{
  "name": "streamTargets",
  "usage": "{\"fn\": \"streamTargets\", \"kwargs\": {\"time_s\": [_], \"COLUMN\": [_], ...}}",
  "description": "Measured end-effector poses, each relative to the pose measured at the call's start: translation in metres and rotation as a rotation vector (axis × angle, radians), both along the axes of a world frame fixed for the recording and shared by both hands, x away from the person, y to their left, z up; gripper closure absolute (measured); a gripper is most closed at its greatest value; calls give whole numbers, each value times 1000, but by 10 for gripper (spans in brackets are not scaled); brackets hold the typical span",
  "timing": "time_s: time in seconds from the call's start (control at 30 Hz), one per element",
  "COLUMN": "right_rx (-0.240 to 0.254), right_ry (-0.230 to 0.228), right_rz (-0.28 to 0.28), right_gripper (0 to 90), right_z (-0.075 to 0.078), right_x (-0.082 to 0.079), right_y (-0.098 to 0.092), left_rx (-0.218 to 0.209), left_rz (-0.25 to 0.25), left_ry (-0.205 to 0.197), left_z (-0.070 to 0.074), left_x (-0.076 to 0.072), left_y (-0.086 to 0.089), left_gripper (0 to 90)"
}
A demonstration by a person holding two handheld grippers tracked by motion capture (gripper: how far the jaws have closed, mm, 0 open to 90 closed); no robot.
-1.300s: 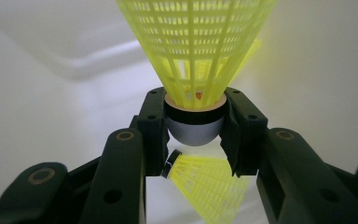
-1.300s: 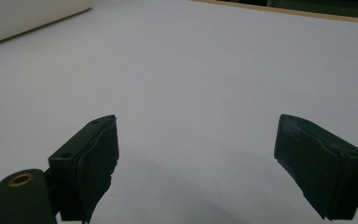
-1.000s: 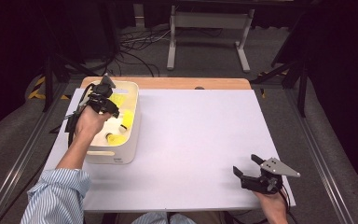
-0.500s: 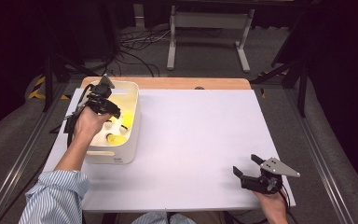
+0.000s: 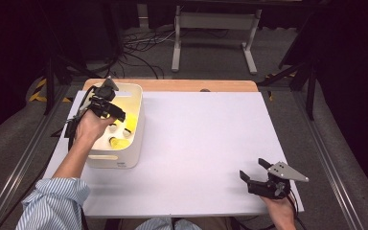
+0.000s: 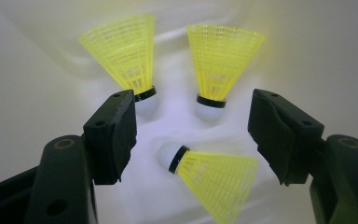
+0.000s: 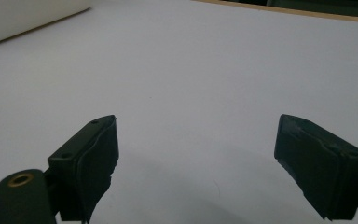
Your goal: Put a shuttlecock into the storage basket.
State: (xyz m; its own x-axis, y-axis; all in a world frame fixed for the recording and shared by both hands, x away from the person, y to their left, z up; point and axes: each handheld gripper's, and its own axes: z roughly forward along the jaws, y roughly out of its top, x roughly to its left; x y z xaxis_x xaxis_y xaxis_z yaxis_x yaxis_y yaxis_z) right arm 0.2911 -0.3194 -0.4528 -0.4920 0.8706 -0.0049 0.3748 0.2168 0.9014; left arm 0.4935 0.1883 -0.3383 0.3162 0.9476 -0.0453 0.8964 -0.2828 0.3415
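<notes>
My left gripper [image 5: 116,114] reaches down into a white bin [image 5: 138,103] at the table's left. Its jaws have just been opening and now stand wide apart in the left gripper view [image 6: 189,107], pressing on nothing. Three yellow shuttlecocks with white corks lie on the bin floor. One shuttlecock [image 6: 212,175] lies on its side between and below the jaws, untouched. Two more shuttlecocks [image 6: 121,51] [image 6: 223,56] lie beyond, corks toward me. My right gripper [image 5: 253,168] rests near the table's front right corner, open over bare white tabletop [image 7: 196,135].
The bin's walls [image 6: 37,93] close in around the left gripper. A white sheet [image 5: 206,143] covers the table, with a wooden edge [image 5: 196,85] at the back. A corner of the bin [image 7: 23,18] shows far off in the right gripper view. Cables and a metal stand [image 5: 215,28] lie beyond the table.
</notes>
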Motion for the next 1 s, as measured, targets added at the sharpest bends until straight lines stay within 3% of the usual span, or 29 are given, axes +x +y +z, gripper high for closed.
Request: {"fn": "streamTargets", "kwargs": {"time_s": [0.77,1.0], "right_rx": [1,5], "right_ry": [2,2], "right_rz": [-2,-3], "right_gripper": [140,140], "right_z": [0,0], "right_x": [0,0], "right_y": [0,0], "left_rx": [-3,3], "left_rz": [-19,-28], "left_ry": [-60,-94], "left_z": [16,25], "left_x": [-19,-26], "left_y": [9,9], "left_gripper": [331,351]}}
